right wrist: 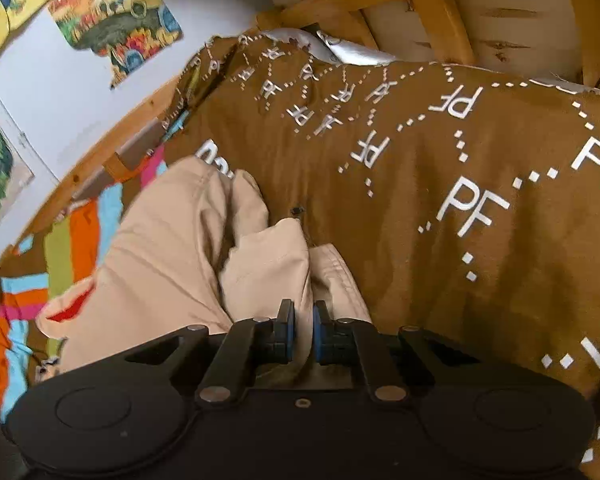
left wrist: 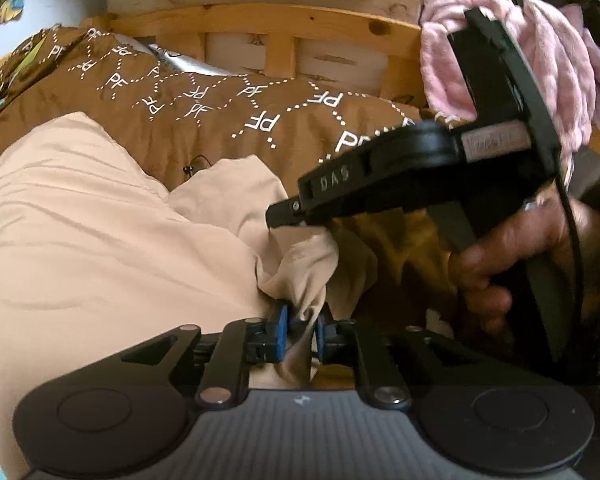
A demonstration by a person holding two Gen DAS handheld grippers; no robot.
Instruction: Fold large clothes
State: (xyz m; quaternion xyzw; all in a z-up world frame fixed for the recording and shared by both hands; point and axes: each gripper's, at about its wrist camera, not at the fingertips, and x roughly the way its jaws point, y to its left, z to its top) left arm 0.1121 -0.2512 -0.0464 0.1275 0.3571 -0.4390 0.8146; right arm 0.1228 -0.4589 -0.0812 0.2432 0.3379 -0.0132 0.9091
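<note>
Beige garment point(left wrist: 100, 220) spread on brown PF-patterned bedspread point(left wrist: 220, 120), bunched fabric pinched in left hand-held gripper point(left wrist: 301, 330), another fold clamped between right hand-held gripper point(right wrist: 303, 330) pads, wooden headboard point(left wrist: 260, 24) behind.

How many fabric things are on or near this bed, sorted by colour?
Beige: 1, the garment being folded
Brown: 1, the PF-lettered blanket
Pink: 1, the fluffy cloth by the bed frame
Striped multicolour: 1, the sheet under the garment
Total: 4
</note>
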